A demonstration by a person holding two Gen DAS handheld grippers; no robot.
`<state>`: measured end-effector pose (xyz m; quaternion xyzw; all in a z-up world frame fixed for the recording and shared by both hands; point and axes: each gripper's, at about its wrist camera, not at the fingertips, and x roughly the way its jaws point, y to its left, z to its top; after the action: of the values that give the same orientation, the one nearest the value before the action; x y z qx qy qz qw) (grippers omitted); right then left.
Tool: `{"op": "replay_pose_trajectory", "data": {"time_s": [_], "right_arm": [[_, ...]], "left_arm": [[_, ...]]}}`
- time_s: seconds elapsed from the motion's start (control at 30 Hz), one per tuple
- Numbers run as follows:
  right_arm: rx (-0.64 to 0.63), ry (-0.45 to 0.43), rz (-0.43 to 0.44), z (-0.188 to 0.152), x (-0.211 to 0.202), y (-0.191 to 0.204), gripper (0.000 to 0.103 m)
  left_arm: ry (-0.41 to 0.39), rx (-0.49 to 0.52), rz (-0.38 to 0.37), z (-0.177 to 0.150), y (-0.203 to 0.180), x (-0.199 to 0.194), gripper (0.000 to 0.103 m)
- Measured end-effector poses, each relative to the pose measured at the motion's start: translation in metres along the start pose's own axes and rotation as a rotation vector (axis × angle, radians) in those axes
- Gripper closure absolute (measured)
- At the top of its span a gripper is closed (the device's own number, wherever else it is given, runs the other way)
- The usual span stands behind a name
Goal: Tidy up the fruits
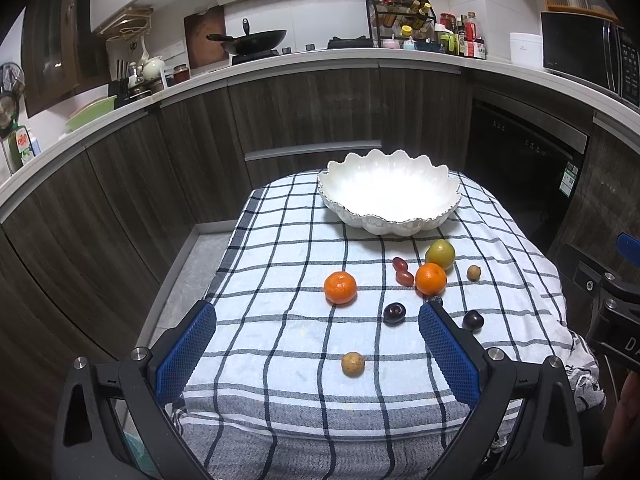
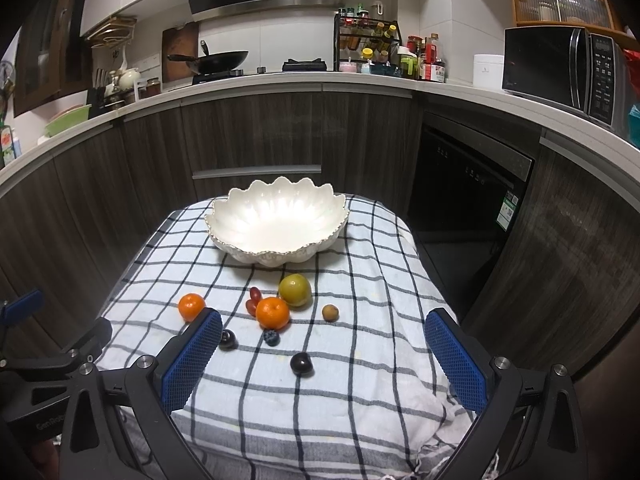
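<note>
A: Where does everything sit?

B: The bowl (image 2: 276, 224) stands empty at the far end of the checked cloth (image 2: 360, 360). The fruit lies loose on the cloth nearer us. One orange (image 1: 340, 288) sits alone on the left, and a second orange (image 2: 272, 313) touches the green fruit (image 2: 295, 290) behind it. Two small red fruits (image 1: 402, 271) sit just left of that pair. A small brown fruit (image 2: 330, 312) lies to the right, and another brown one (image 1: 353, 364) is nearest of all. Two dark plums (image 2: 301, 364) and a blueberry (image 2: 271, 337) fill the middle.

A: And the grippers?

B: The left gripper (image 1: 318, 344) hangs over the near edge, jaws wide apart and holding nothing. The right gripper (image 2: 322, 356) is the same, spread wide and empty.

A: How will the fruit handle?

B: Lightly, I judge. The oranges look firm with a grippy peel, so pinch them across the widest part. The plums look smooth and may slip or roll, so close gently at mid-height. The blueberry and red ones are small and soft; too much squeeze would bruise them. The bowl looks like ceramic, so lower fruit in, don't drop it.

A: Any long axis to mind?

B: Mostly round, so no. Only the red pair is oblong, and together they run near to far, slightly slanted. Close across the short width.
</note>
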<state>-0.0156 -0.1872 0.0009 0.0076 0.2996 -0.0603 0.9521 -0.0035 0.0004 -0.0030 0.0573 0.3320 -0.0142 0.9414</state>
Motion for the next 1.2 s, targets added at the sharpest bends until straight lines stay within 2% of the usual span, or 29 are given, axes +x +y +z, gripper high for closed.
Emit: {"op": "replay_pose_trajectory", "data": {"time_s": [1.2], "right_arm": [[0.002,0.016,0.002,-0.002,0.004,0.003,0.000]], "left_arm": [[0.031,0.012,-0.011,-0.002,-0.001,0.011,0.000]]}}
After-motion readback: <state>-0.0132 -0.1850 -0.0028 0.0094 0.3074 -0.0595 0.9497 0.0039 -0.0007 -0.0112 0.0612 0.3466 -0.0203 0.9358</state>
